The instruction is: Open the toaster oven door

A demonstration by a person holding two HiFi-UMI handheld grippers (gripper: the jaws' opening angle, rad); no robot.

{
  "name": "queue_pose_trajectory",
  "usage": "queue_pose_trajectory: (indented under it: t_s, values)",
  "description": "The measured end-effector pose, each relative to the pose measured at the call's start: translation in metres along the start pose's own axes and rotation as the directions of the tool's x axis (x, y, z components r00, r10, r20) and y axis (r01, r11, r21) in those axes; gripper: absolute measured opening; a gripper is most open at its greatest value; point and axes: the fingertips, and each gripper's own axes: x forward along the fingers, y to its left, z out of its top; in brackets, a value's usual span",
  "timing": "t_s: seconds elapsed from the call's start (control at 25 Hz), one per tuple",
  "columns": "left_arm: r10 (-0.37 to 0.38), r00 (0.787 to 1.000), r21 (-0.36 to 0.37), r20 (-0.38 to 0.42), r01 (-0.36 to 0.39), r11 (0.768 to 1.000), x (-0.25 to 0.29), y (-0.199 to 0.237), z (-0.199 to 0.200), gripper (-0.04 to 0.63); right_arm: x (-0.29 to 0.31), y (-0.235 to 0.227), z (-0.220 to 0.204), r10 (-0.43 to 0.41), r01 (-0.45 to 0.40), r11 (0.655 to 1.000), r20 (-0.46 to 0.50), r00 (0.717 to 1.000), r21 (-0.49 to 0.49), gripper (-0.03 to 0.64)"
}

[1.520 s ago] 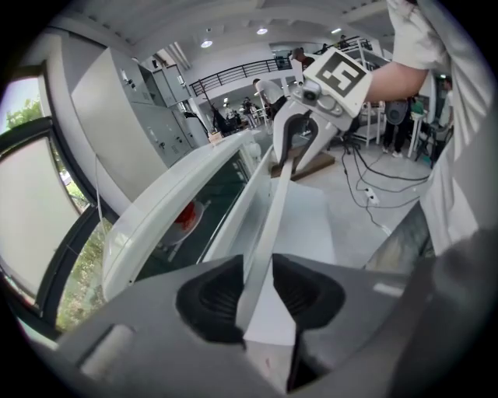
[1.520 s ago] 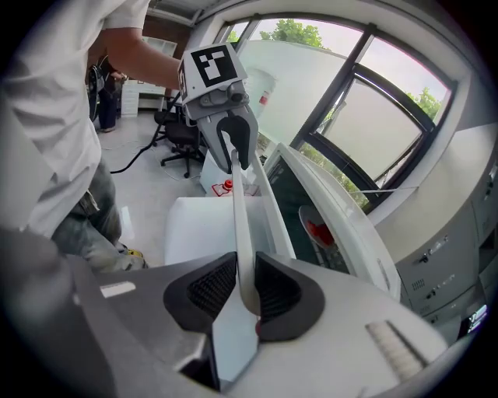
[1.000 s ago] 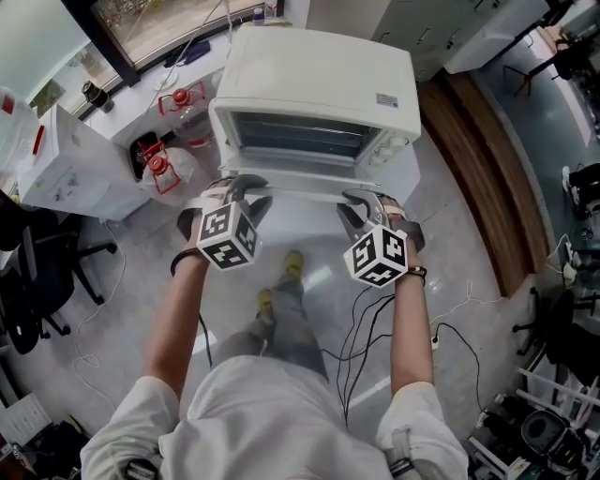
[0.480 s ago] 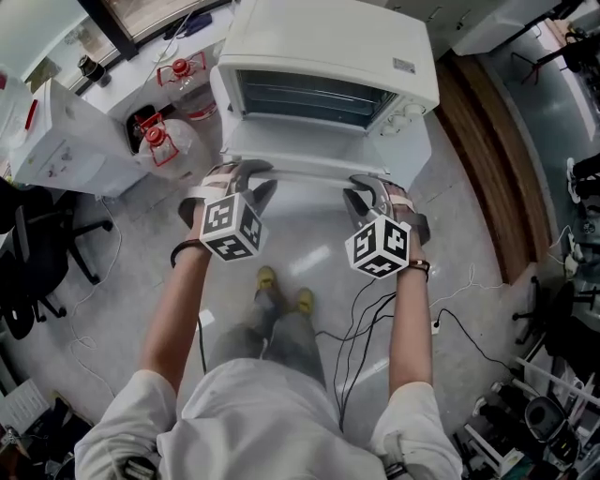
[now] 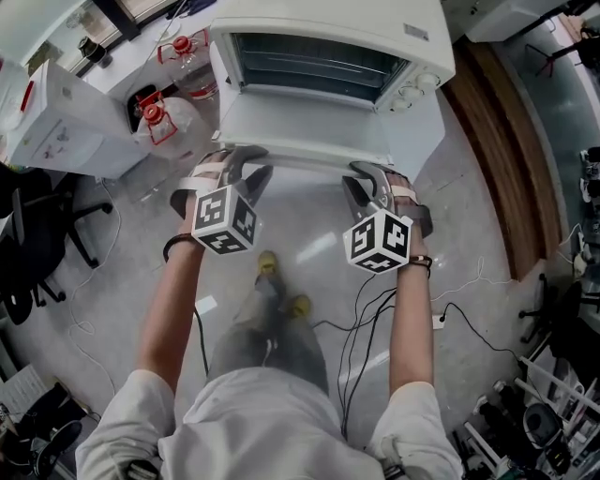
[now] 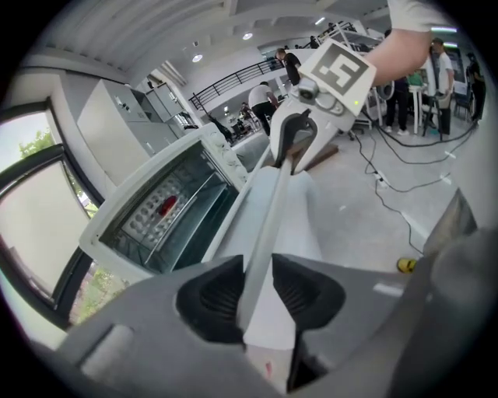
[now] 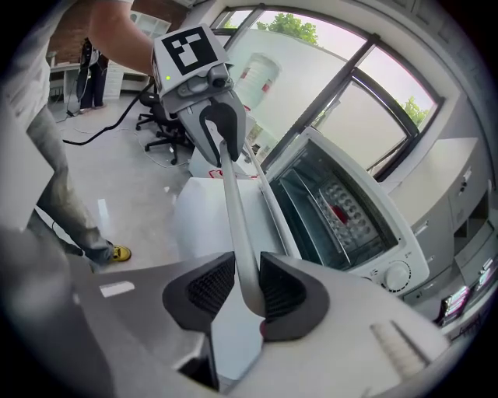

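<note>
Partly cropped toaster oven [image 5: 375,23] (its top)

white toaster oven [image 5: 328,28] and white door handle [image 6: 272,194], grey left gripper [image 6: 257,281], grey right gripper [image 7: 247,286], black-and-white square-marker cubes [image 5: 225,220], red-capped jug [image 5: 155,114] at upper left, yellow shoes [image 5: 267,265]

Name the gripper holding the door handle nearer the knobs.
The right gripper; the knobs sit on its side, while the left gripper holds the handle at its far end.

Door [image 5: 309,129] before toaster oven [image 5: 328,21], jugs [image 5: 173,129] left
</note>
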Motion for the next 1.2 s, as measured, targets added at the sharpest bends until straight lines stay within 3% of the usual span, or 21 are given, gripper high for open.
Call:
queue_pose_trajectory:
  t_s: [0.6, 1.2]
  values:
    - [0.102, 0.995, 0.053, -0.011, -0.101, 0.993, 0.026, -0.047, -0.032, 0.138, 0.026, 0.048, -0.02, -0.097, 0.1, 0.993, 0.065, 0.993, -0.059, 0.084]
    - [0.221, 0.975, 0.098, 0.006, -0.22, 0.971, 0.062, -0.088, -0.063, 0.17, 0.058, 0.089, -0.046, -0.219, 0.231, 0.968, 0.126, 0.968, -0.093, 0.084]
